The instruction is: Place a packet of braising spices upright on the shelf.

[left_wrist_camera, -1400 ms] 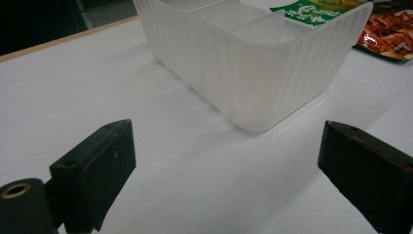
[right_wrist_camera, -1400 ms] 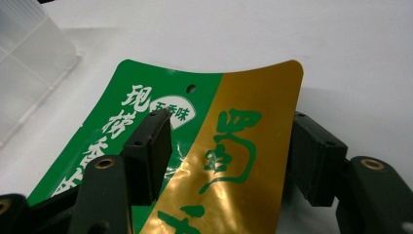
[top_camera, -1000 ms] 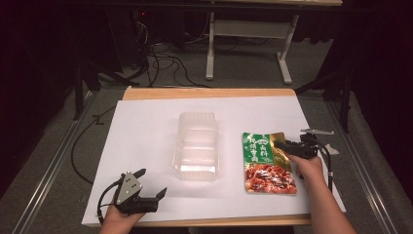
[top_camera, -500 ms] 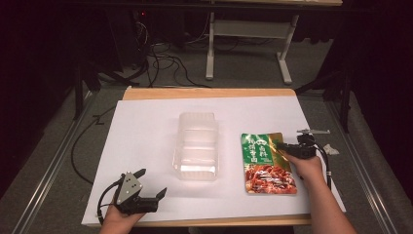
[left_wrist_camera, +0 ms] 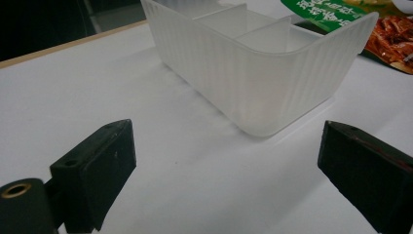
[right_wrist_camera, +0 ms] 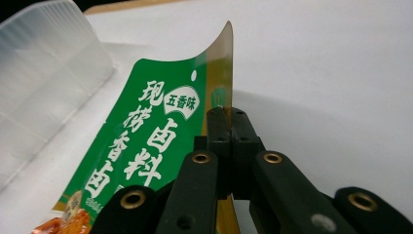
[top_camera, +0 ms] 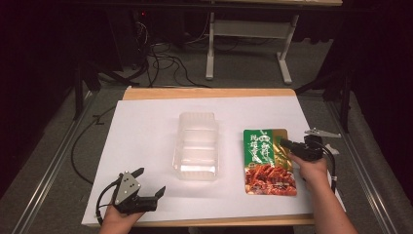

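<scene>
A green and red food packet point(top_camera: 267, 161) lies on the white table cover point(top_camera: 146, 131), right of a clear divided plastic tray point(top_camera: 196, 145). My right gripper point(top_camera: 285, 144) is shut on the packet's right edge; in the right gripper view the jaws pinch the packet point(right_wrist_camera: 146, 141) at its gold border and that edge curls upward. My left gripper point(top_camera: 148, 182) rests open near the table's front left corner, apart from the tray. In the left gripper view its fingers point(left_wrist_camera: 92, 170) stand wide apart, facing the tray point(left_wrist_camera: 258, 73) and a corner of the packet point(left_wrist_camera: 341, 14).
The wooden table edge point(top_camera: 209, 92) runs along the back. Cables point(top_camera: 160, 58) and a white desk frame point(top_camera: 248, 34) lie on the floor beyond. A small grey object point(top_camera: 322, 132) lies at the table's right edge.
The right gripper has slid slightly along the packet's right edge and its edge now lifts a little. The left gripper has stayed put.
</scene>
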Motion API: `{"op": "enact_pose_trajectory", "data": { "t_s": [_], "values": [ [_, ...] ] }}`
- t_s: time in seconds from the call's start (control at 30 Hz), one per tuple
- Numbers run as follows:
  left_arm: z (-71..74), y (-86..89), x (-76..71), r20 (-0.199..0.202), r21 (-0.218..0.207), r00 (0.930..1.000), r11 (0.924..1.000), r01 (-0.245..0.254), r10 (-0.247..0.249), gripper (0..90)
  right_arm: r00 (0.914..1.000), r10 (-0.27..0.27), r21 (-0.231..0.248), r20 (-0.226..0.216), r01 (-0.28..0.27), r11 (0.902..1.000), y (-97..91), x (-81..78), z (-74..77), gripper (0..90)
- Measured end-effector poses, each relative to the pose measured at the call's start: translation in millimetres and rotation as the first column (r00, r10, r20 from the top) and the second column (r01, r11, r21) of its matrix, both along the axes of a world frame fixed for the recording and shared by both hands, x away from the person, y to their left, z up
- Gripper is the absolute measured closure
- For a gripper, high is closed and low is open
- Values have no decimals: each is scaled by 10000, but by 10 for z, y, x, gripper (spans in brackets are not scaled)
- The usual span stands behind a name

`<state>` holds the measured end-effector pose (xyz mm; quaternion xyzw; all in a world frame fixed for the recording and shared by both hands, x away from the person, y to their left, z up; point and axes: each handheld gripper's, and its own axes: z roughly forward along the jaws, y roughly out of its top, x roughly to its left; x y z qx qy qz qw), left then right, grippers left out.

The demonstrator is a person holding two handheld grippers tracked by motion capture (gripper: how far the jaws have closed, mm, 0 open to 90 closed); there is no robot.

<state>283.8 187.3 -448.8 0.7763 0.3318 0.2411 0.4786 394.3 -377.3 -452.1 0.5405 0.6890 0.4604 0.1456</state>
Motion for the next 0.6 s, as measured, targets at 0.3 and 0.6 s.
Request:
{"op": "enact_pose_trajectory", "data": {
  "t_s": [0.3,0.6],
  "values": [
    [13,12,4,61,-66,10000,10000,-62,63,73,9919,-13,622,1270,-67,9980,-2,-255,324,900],
    [26,23,-6,158,-207,9999,9998,-44,47,73,9665,231,512,2556,-374,9980,155,-428,623,900]
  ]
}}
